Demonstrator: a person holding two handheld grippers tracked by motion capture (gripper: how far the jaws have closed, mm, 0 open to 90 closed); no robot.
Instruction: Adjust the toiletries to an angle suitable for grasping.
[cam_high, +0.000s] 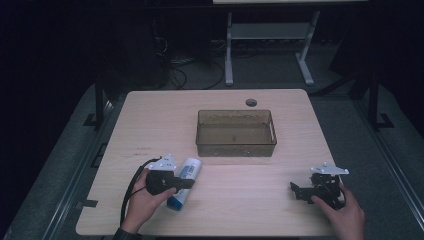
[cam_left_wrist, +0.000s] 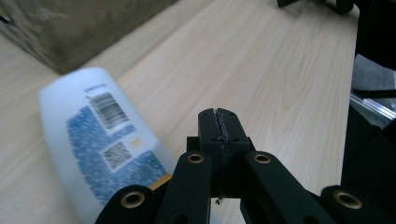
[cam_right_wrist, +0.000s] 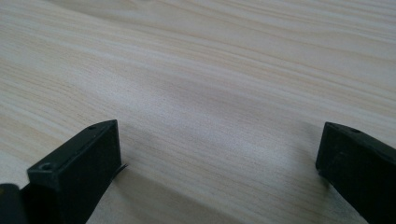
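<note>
A white bottle (cam_high: 186, 175) with a blue label lies on its side on the table, left of centre. My left gripper (cam_high: 190, 183) is held across it, pointing right. In the left gripper view the left gripper (cam_left_wrist: 219, 115) has its jaws pressed together with nothing between them, and the bottle (cam_left_wrist: 100, 137) lies just to their left and partly beneath them. My right gripper (cam_high: 296, 191) rests low at the table's front right, pointing left. In the right gripper view the right gripper (cam_right_wrist: 219, 144) stands wide open over bare wood.
A brown translucent bin (cam_high: 235, 144) stands at the table's centre, beyond the bottle; its wall (cam_left_wrist: 70, 28) is blurred in the left gripper view. A cable hole (cam_high: 251, 102) lies near the far edge. Bare tabletop (cam_high: 245, 190) stretches between the two grippers.
</note>
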